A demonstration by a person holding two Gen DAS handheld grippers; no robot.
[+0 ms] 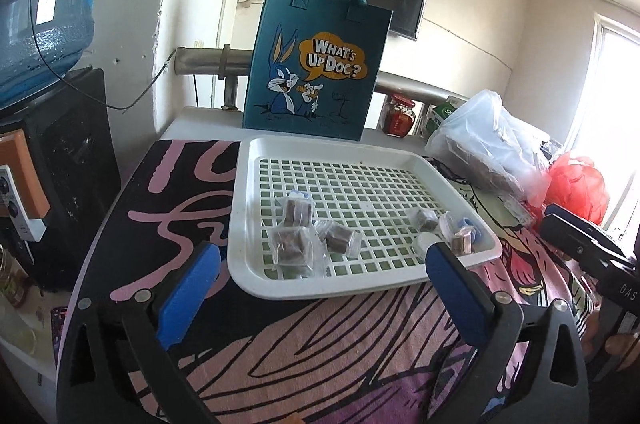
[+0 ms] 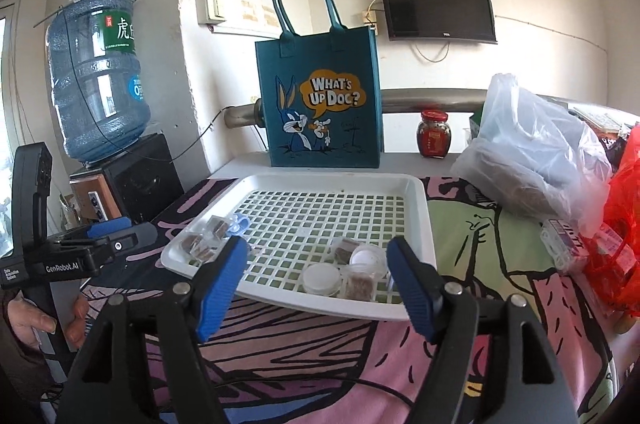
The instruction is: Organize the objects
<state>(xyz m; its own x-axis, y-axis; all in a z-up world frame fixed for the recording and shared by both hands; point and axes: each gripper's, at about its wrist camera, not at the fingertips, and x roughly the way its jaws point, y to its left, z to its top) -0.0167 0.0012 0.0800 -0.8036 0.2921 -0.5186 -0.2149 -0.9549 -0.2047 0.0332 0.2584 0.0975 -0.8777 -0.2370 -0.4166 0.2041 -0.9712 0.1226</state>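
Left wrist: white slotted tray [image 1: 244, 224] holds clear-wrapped brown cubes [image 1: 298, 240].

Both wrist cameras sat close above the table's near edge, angled slightly downward, sharing the white tray [image 1: 256, 216] [image 2: 424, 220] and teal tote bag [image 1: 320, 64] [image 2: 320, 96].

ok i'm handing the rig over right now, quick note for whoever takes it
Left tool: open, empty, just short of the white tray's near edge.
Right tool: open, empty, at the tray's near right part.
Wrapped brown snacks lie near left on the tray, small round tubs and more snacks near right.
Blue tote bag stands upright behind the tray.
Done: nothing that shows. Left: sorting everything on the tray.
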